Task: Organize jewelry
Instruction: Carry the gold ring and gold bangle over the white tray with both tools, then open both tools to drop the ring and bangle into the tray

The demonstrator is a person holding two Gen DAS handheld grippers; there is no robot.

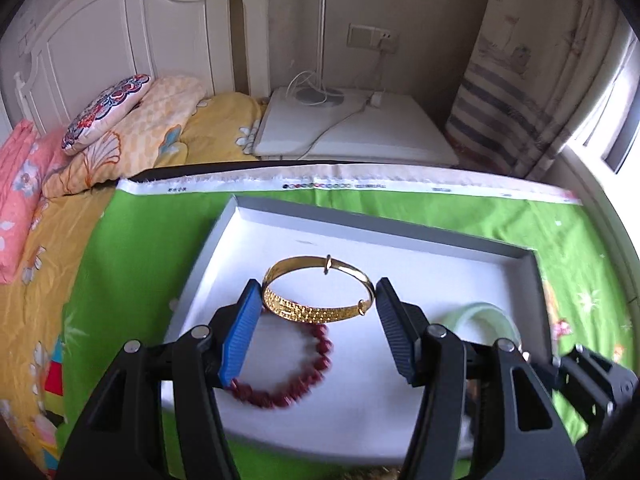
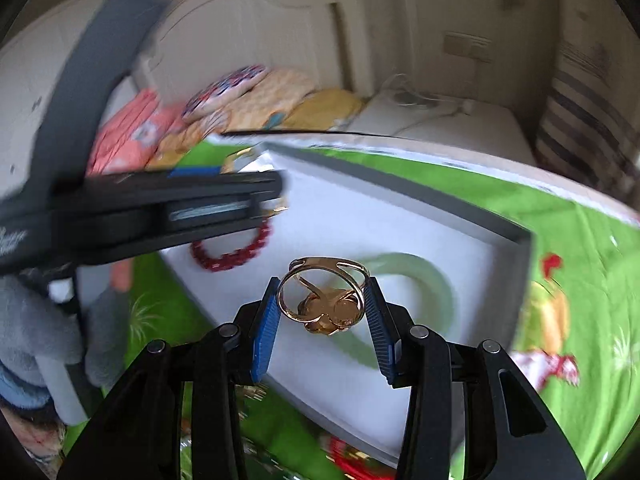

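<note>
Clamping gold bangle in left gripper and ring in right gripper, both hovering over tray.

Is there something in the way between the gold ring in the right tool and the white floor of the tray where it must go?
Yes. The pale green bangle lies on the tray floor behind and below the gold ring held by the right tool. The bare white floor is beyond the green bangle and left of it, before the red bead bracelet.
</note>
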